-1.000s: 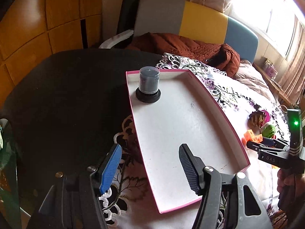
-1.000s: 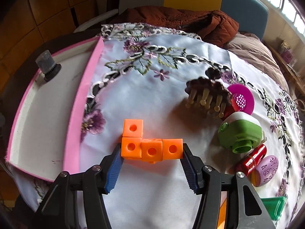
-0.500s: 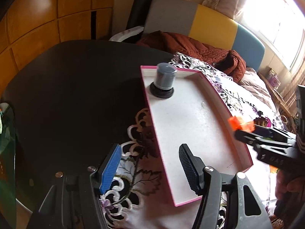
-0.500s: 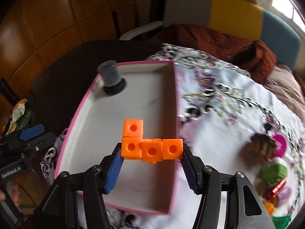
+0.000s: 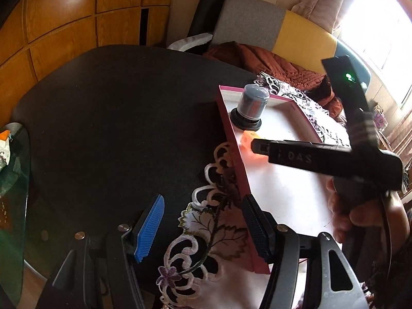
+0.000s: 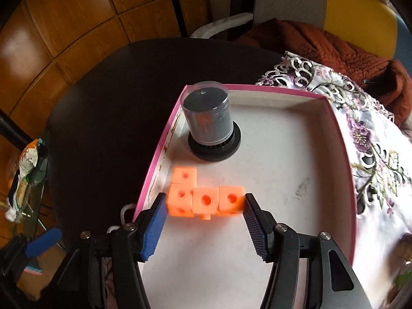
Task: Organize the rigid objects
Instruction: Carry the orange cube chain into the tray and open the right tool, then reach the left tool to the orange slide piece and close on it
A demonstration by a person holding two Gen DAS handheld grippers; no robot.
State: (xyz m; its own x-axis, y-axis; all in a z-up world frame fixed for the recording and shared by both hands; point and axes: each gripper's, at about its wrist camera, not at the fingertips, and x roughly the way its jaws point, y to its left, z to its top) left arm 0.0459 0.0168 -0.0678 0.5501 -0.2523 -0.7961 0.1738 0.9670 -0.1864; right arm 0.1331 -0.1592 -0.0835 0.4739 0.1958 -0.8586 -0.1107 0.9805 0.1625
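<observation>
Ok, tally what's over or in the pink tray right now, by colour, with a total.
Orange: 1, the orange cube piece, four joined cubes, clamped in the right gripper over the pink tray
Black: 1, the black cylindrical container, standing in the tray's far corner
Total: 2

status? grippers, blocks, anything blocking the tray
Right gripper shut on orange blocks, over pink tray. Left gripper open, empty. Black canister just beyond blocks.

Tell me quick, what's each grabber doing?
Left gripper: open, holding nothing.
Right gripper: shut on the orange blocks, over the pink tray.
</observation>
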